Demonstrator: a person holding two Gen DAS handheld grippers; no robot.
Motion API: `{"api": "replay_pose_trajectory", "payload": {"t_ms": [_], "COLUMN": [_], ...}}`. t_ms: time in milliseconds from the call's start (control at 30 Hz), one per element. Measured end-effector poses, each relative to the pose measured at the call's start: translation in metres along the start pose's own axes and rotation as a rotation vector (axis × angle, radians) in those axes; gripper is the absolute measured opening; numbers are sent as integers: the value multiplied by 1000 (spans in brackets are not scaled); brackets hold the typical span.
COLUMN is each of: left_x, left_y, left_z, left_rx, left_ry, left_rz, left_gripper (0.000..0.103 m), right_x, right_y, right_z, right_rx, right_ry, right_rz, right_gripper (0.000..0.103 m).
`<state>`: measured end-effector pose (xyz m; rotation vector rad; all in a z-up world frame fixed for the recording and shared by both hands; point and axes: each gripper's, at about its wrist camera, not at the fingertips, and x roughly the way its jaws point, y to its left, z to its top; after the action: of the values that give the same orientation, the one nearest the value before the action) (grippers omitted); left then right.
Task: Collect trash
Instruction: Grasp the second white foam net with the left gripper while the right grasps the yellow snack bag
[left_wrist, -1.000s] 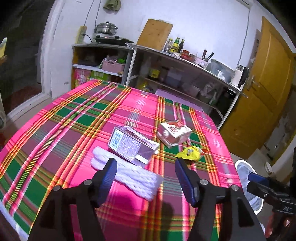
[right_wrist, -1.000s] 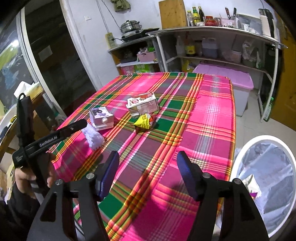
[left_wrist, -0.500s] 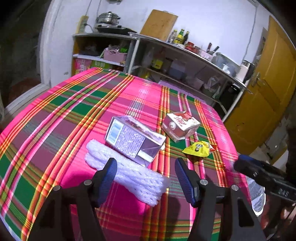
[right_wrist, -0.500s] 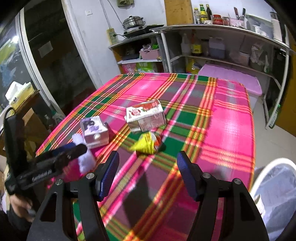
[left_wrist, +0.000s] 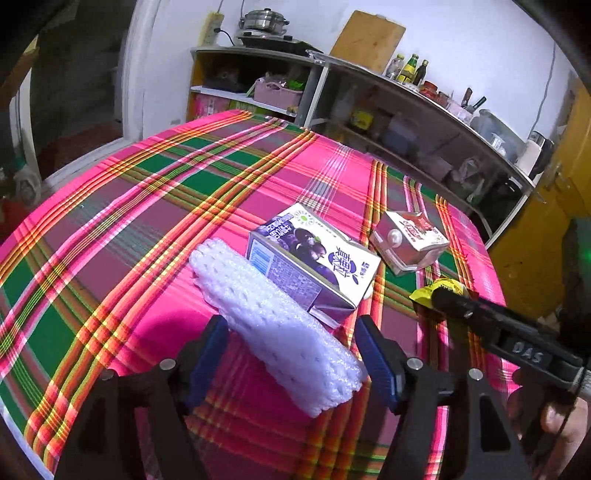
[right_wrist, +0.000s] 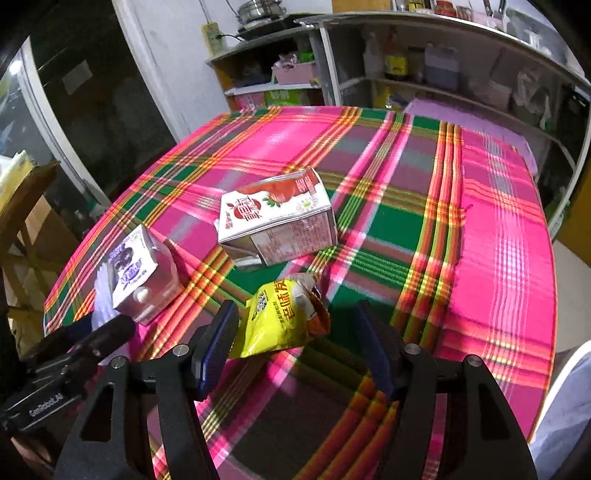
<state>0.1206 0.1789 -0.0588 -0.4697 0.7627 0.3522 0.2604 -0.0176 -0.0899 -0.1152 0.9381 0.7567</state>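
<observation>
white foam netting (left_wrist: 275, 328) lies flat on the plaid tablecloth (left_wrist: 147, 206), with its near end between the blue pads of the left gripper (left_wrist: 291, 360). the jaws stand wide, one pad on each side of the foam; whether either pad touches it cannot be told. just ahead of this claw, touching the far side of the foam, a purple milk carton (left_wrist: 314, 264) lies on its side. further ahead and to the right sits a red milk carton (left_wrist: 410, 242), apart from the purple one. to the right of the claw, the tip of the other gripper reaches in over a yellow snack wrapper (left_wrist: 436, 291), and a bit of the hand (left_wrist: 565, 424) holding it shows at the lower right edge.

from the right wrist view, the right gripper (right_wrist: 299, 343) is also spread wide, and the yellow snack wrapper (right_wrist: 282, 319) lies crumpled on the cloth between its fingers, closer to the left pad and apart from the right one. straight ahead of this claw is the red milk carton (right_wrist: 277, 221), on its side. ahead and to the left is the purple milk carton (right_wrist: 140, 273), with a sliver of the white foam (right_wrist: 101, 306) showing behind it. the black body of the left gripper crosses the lower left corner. at the right edge, beyond the table, the white rim of a trash bin (right_wrist: 563, 373) shows. shelves (right_wrist: 424, 48) with bottles and boxes stand against the far wall.
</observation>
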Motion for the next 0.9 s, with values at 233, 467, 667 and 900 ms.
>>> {"api": "replay_pose_trajectory", "payload": {"t_ms": [233,467,667,900], "left_x": [-5,-14,-25,-44], "left_y": [5,10,5,-3], "left_z": [-4,-9,-16,-24], "left_rx": [12,18,35,60], "left_ry": [-14,-19,-26,-46], "left_rz": [14,-15,-26,-49], "left_gripper": [50,27,24,23], "right_x": [-10,-31,-51,-76], "right_y": [-6,-4,-3,-3], "right_z": [-6,-19,-37,-59], "right_rx": [22,27,36,46], "right_ry": [-13,-42,-51,-67], "right_rz": [-2,7,14,11], "right_gripper": [35,33,33,33]}}
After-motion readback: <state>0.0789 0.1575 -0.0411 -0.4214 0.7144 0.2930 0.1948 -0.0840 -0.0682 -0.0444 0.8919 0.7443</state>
